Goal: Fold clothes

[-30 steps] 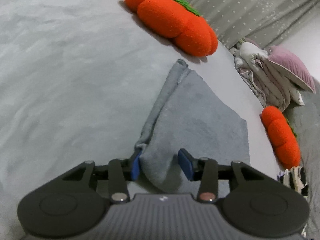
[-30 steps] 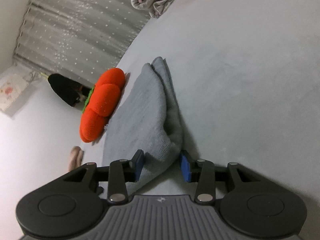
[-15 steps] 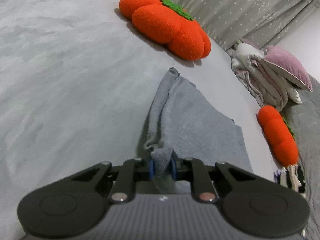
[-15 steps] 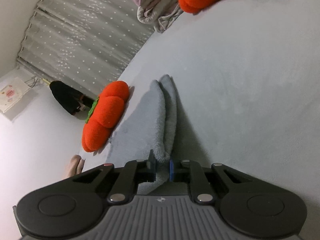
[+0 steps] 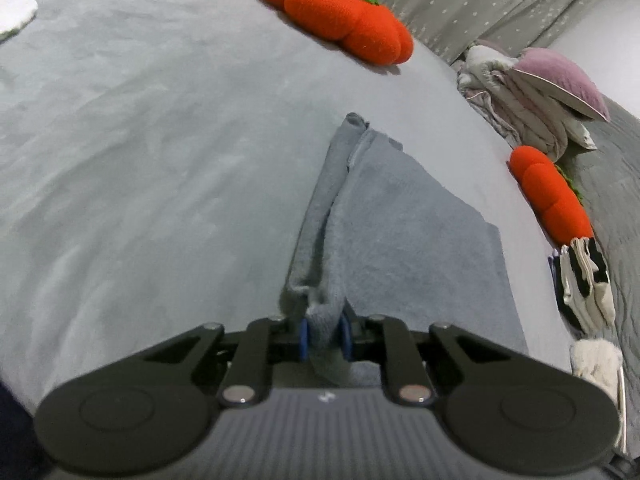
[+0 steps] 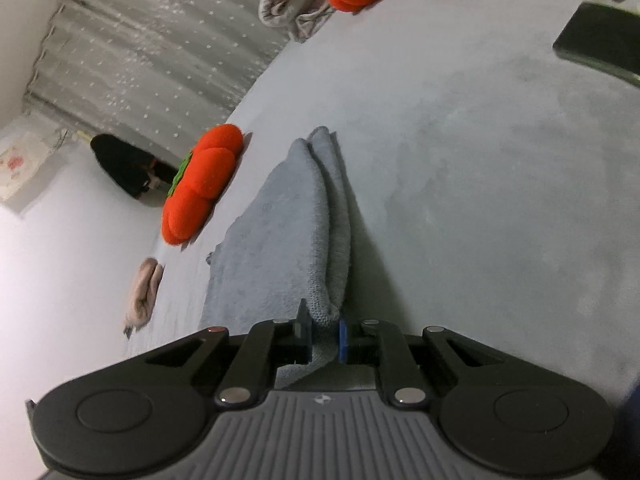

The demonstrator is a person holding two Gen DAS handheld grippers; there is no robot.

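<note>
A grey-blue knitted garment lies on the pale grey bed cover, with one long edge raised into a ridge. My left gripper is shut on the near corner of that ridge, cloth bunched between its blue pads. In the right wrist view the same garment stretches away from me, and my right gripper is shut on its near corner. Both held corners sit just above the cover.
A large orange pumpkin cushion lies beyond the garment, a smaller one to the right. Crumpled bedding and a mauve pillow sit at the far right, folded clothes near the right edge. A dark flat object lies on the cover.
Both grippers went from open around the garment's corners to shut on them. The pinched edge has since lifted into a taut ridge and both cameras have risen slightly.
</note>
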